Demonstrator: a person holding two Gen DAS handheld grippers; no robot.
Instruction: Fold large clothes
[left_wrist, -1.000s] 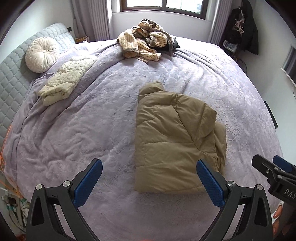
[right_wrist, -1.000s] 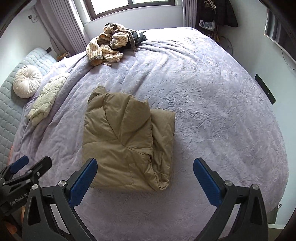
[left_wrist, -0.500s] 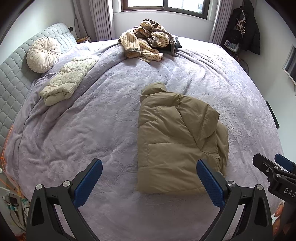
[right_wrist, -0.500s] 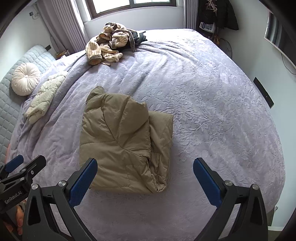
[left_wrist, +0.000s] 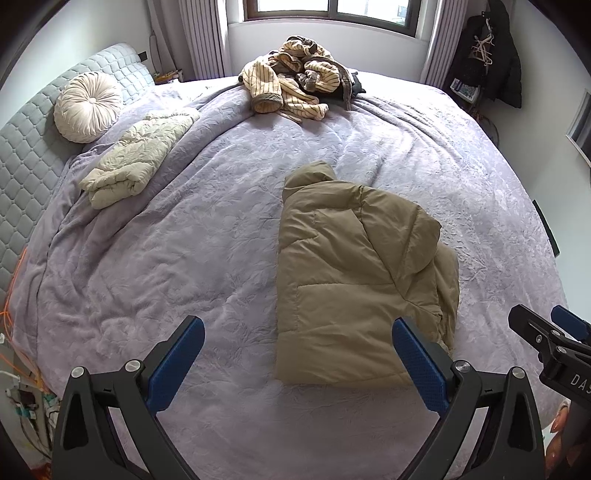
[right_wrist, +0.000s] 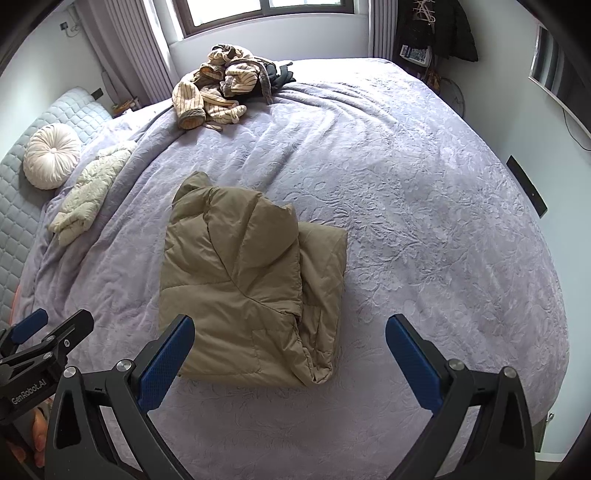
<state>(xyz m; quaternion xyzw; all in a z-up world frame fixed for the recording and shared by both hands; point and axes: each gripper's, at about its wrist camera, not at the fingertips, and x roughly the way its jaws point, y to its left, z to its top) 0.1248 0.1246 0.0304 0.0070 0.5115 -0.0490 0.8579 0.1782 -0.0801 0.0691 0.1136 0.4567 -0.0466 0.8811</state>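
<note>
Both grippers have pulled back slightly since the earlier frames, so the folded tan jacket (left_wrist: 354, 273) sits a little farther off. It lies in the middle of the lavender bedspread (left_wrist: 184, 229), untouched. Left gripper (left_wrist: 295, 363) and right gripper (right_wrist: 290, 360) hang above the near edge, jaws spread wide and empty. "GenRobot.AI" reads on the left tool's body in the right view; "DAS" shows on the right tool's body.

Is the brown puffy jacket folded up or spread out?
Folded. The brown jacket lies as a compact, layered rectangle on the purple bedspread, no sleeves sticking out.
</note>
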